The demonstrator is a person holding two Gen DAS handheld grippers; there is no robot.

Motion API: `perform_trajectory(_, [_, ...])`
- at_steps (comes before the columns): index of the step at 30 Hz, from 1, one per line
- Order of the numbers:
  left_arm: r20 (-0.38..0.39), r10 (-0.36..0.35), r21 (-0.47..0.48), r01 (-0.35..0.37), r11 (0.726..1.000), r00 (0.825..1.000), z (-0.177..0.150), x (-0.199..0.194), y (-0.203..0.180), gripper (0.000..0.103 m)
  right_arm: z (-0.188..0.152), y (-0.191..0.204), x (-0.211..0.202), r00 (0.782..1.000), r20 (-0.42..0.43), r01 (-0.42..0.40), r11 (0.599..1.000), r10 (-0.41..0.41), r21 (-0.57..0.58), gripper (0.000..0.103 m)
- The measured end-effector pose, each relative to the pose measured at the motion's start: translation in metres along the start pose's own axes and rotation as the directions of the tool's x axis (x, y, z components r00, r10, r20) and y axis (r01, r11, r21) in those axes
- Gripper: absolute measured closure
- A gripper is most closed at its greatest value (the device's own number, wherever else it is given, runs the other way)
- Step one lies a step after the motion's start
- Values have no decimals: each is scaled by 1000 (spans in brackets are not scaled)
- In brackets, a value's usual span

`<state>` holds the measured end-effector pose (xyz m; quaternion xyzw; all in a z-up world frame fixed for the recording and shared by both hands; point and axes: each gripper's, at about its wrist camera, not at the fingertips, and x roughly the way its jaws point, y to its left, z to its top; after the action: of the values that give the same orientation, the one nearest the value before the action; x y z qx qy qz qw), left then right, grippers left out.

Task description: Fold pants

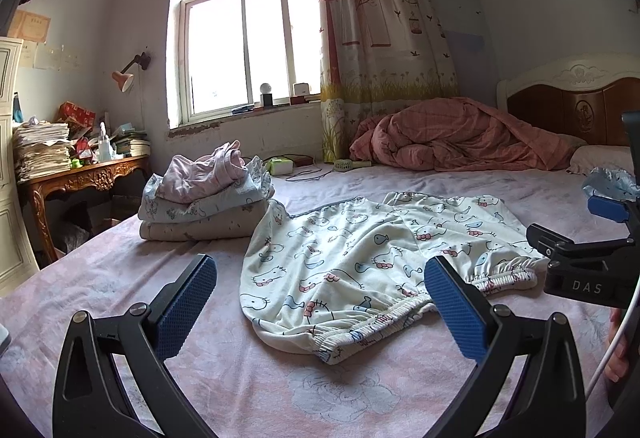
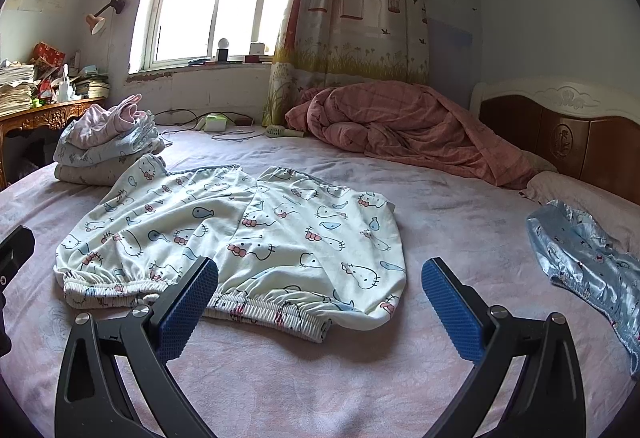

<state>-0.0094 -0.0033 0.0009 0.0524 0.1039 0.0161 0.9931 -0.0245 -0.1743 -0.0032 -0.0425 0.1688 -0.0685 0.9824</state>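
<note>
Cream cat-print pants, flat on bed, elastic cuffs nearest cam.

Both grippers are rocking the same look: matte black angular frames with cutout arms, silver round screws at the pivots, and blue finger pads showing a fine grid texture. The right gripper is wearing white "DAS" lettering, with a white cable running at about 4 o'clock.

Folded clothes stack, pink quilt, blue satin garment, cluttered desk.
</note>
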Motion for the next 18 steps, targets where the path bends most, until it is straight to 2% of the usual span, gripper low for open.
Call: perform_trajectory(18, [-6, 1, -3, -1, 1000, 1000, -2, 1, 0, 0, -4, -1, 4, 1000, -24, -3, 1000, 3, 7, 0])
